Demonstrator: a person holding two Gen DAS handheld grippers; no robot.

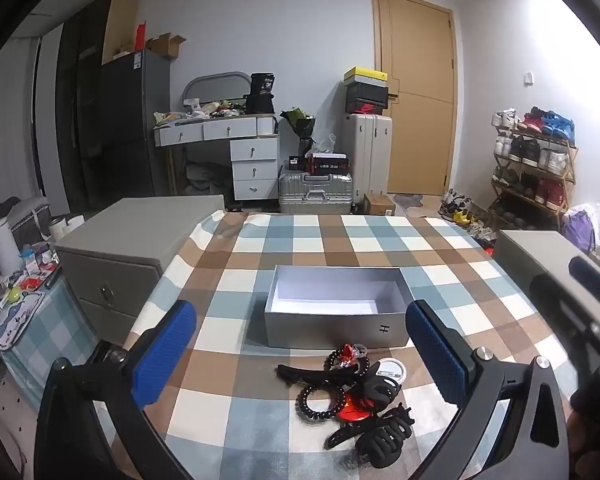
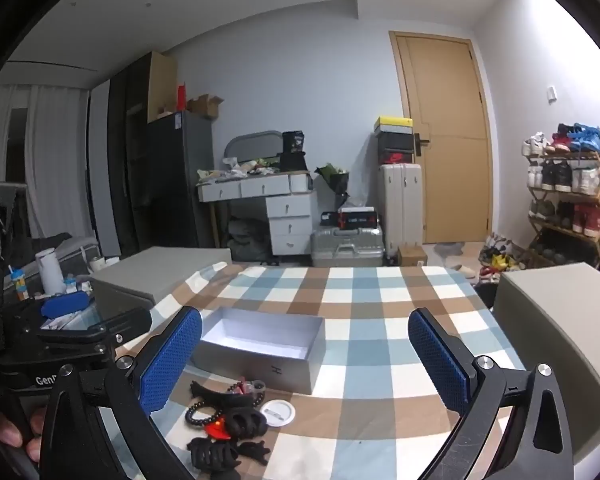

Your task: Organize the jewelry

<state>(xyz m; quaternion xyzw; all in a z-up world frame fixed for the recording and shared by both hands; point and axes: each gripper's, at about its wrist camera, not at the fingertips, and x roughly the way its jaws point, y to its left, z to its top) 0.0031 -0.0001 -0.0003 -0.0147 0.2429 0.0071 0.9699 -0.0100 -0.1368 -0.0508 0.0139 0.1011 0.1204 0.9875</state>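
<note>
Two hand-held grippers hover over a checked tablecloth (image 1: pixel 332 240), the left gripper (image 1: pixel 300 356) and right gripper (image 2: pixel 305 364) both spread fully wide and gripping nothing. One open grey box (image 1: pixel 336 326) sits empty mid-table, apparently waiting to receive the pieces. Heaped just in front of it, on the near side: two black bead bracelets (image 1: pixel 320 400), about four black hair claws (image 1: pixel 380 436), one white round badge (image 1: pixel 394 370) and a red item, partly buried. Sorting looks not yet begun.
</note>
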